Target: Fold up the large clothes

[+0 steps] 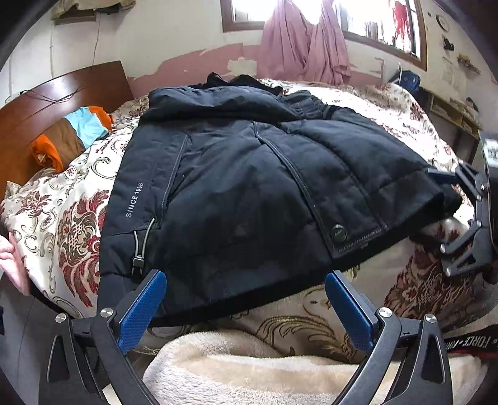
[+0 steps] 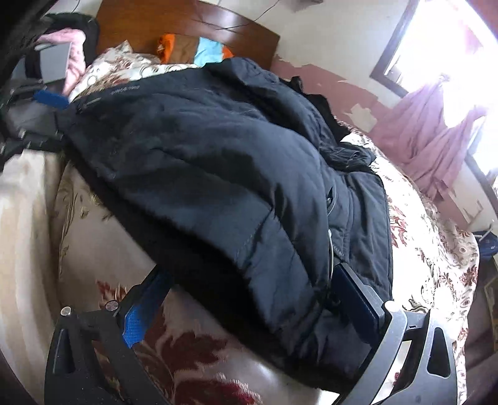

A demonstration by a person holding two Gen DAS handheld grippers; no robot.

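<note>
black jacket (image 1: 249, 174) flat on floral quilt (image 1: 71, 224) | left gripper (image 1: 246, 299) at jacket hem, jaws wide, empty | right gripper (image 2: 249, 299) jaws wide, straddling jacket corner, not clamped

Blown-out daylight from the window (image 1: 367, 18), fisheye-curved dark edges, blur in right view.

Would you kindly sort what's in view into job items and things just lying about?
Job: jacket, left gripper, right gripper.
Lying about: quilt, fleece blanket, striped pillow, curtain, headboard.
</note>
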